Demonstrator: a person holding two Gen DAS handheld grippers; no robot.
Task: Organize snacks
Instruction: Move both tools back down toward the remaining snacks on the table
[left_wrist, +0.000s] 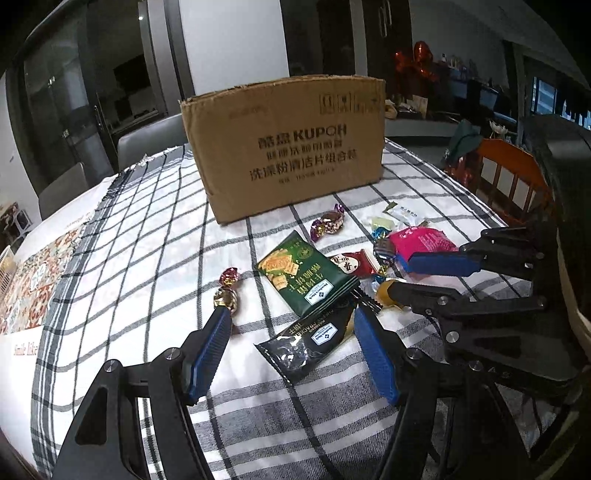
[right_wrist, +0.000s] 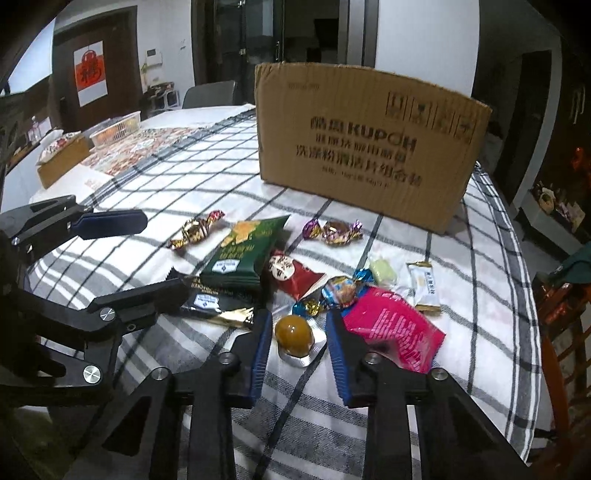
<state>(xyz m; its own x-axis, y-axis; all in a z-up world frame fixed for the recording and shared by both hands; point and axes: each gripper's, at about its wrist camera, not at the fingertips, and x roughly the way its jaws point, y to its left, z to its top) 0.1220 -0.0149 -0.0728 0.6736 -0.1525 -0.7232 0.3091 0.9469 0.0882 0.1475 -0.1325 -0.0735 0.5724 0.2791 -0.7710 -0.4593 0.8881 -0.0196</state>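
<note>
From the left wrist, the left gripper (left_wrist: 291, 325) hangs low over the checked cloth (left_wrist: 147, 229) on the tabletop, its jaws wide apart and holding nothing. Between them lies the black packet (left_wrist: 306, 341), its near end just beside the right-hand jaw. Just ahead of the jaws sits the green packet (left_wrist: 308, 275), overlapping the black one. A gold candy (left_wrist: 226, 298) touches the tip of the left-hand jaw. Farther ahead stands the box (left_wrist: 284, 144). The right gripper (left_wrist: 397, 271) reaches in from the right, jaws apart, with the pink packet (left_wrist: 423, 242) beyond its upper jaw.

From the right wrist, the right gripper (right_wrist: 297, 332) has its jaws apart around a jelly cup (right_wrist: 294, 335), not clamped on it. The pink packet (right_wrist: 397, 328) lies against the right-hand jaw. Ahead are a red packet (right_wrist: 295, 275), the green packet (right_wrist: 247, 253) and the box (right_wrist: 369, 144). The left gripper (right_wrist: 162, 251) comes in from the left, open, one jaw over the black packet (right_wrist: 218, 301).
</note>
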